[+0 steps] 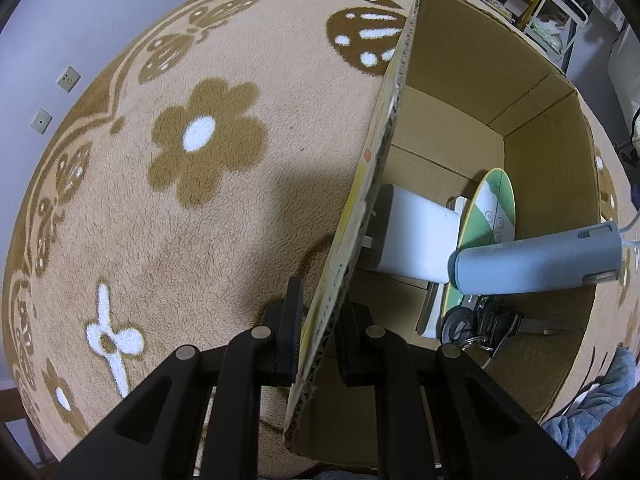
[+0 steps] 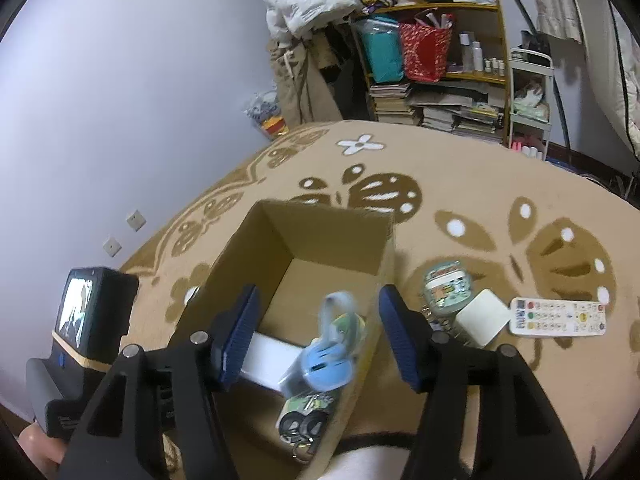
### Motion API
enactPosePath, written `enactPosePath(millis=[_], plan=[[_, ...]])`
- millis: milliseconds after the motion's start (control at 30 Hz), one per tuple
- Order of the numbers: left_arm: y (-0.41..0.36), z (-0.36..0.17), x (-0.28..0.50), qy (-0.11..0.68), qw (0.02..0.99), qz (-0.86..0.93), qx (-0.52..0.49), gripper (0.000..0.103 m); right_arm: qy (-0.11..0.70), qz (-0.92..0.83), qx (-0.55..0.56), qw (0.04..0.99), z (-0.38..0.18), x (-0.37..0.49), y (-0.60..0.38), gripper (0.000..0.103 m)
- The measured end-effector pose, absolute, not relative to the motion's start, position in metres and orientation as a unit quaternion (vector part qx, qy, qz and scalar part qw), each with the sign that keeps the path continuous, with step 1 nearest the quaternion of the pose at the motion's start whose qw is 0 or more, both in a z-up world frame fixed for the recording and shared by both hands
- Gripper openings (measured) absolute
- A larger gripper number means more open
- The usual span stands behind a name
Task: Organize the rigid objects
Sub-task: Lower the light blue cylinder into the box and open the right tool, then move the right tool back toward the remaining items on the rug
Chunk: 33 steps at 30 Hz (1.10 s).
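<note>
Right, the left tool (image 1: 316, 336) is clamped down on the near wall of the cardboard box (image 1: 536, 160), one pad outside and one inside, holding the box steady on the flowered blanket (image 1: 200, 208). Over on the other side, the right tool (image 2: 316, 336) hangs above the open box with its blue pads spread apart and nothing between them, so it is released. Directly below that gap sits a pale blue hair dryer (image 2: 326, 364), blurred in the right view; in the left view it lies across the other contents with its barrel towards the lens. Whether it has settled I cannot tell.

So what is already in? A white block (image 1: 416, 236), a green and white oval board (image 1: 490, 212), a bunch of black keys (image 1: 492, 320) on the box floor, and now the dryer on top. That looks like a good share of the job done.

What is left? Out on the blanket, just beside the box, a small printed tin (image 2: 444, 290), a white square pad (image 2: 482, 316) and a white remote control (image 2: 558, 316) wait their turn. Three pieces by my count, all within easy reach of the free tool.
</note>
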<state>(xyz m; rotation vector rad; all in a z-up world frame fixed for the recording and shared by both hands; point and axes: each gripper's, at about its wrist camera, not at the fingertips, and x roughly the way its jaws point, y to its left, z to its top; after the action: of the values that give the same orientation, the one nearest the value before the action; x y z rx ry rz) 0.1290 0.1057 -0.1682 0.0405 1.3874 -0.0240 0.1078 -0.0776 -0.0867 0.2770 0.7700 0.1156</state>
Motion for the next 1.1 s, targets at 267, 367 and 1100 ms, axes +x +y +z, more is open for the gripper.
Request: enactPosePath(millis=[267, 367, 1100], plan=[[0.106, -0.168, 0.129, 0.639, 0.768, -0.011, 0.019, 0.013, 0.358, 0.016, 0.155, 0.921, -0.082, 0.105, -0.113, 0.100], [0.106, -0.168, 0.129, 0.639, 0.769, -0.012, 0.018, 0.013, 0.361, -0.004, 0.143, 0.922, -0.085, 0.106, -0.123, 0.102], [0.107, -0.168, 0.129, 0.640, 0.768, -0.012, 0.018, 0.014, 0.353, -0.023, 0.217, 0.910, -0.091, 0.093, -0.177, 0.103]])
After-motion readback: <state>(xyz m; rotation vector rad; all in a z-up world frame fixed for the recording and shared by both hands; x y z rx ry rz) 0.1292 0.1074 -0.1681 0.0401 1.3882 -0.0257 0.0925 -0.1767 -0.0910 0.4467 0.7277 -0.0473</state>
